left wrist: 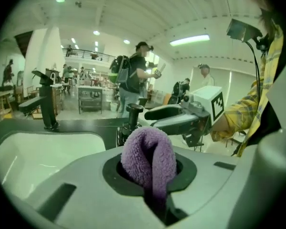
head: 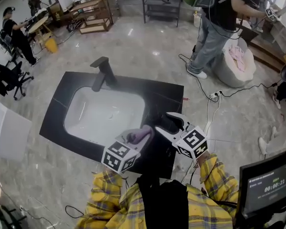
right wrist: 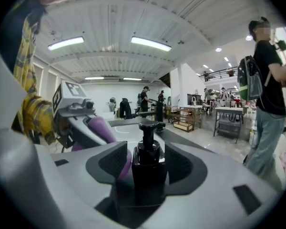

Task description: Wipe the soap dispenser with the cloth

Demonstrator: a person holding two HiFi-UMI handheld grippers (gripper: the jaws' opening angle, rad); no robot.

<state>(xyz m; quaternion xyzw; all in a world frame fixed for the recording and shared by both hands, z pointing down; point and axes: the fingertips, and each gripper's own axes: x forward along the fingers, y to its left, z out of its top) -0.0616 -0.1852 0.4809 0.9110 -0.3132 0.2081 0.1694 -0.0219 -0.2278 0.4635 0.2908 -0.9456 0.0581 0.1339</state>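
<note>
The black pump soap dispenser (right wrist: 148, 168) stands upright between the jaws of my right gripper (right wrist: 148, 185), which is shut on its body. In the head view the right gripper (head: 166, 123) holds the dispenser (head: 169, 122) over the black counter's right part. My left gripper (head: 142, 134) is shut on a folded purple cloth (left wrist: 150, 154), whose rounded end sticks out past the jaws. The cloth (right wrist: 104, 128) sits right beside the dispenser's left side; I cannot tell if they touch. From the left gripper view the dispenser (left wrist: 130, 123) is just beyond the cloth.
A black counter (head: 62, 104) holds a white sink basin (head: 105, 116) with a black faucet (head: 102, 73) at its far edge. A person (head: 219, 18) stands beyond the counter at the right, with cables (head: 214, 94) on the floor. A monitor (head: 271, 185) is at lower right.
</note>
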